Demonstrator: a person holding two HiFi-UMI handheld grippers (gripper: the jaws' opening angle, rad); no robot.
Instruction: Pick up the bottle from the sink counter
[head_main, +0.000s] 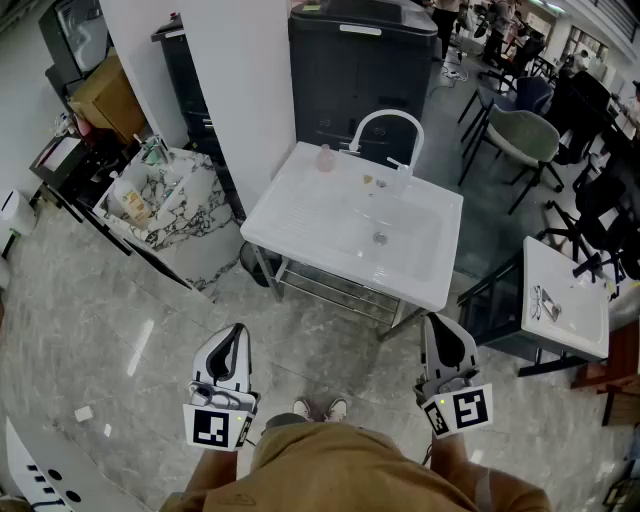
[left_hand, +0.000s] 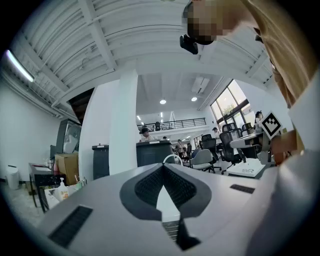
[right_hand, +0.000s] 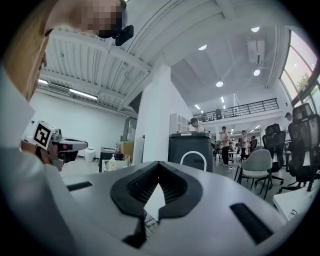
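The left gripper (head_main: 236, 335) and right gripper (head_main: 440, 325) hung clenched and empty, well short of the small bottle (head_main: 325, 157) at the far-left corner of the sink counter (head_main: 300, 215) (left of the faucet (head_main: 386, 113)), where unopened jaws might topple it.

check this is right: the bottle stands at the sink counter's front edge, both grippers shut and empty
Not the front: the head view shows the bottle at the back edge of the sink counter. The left gripper and right gripper are shut and empty.
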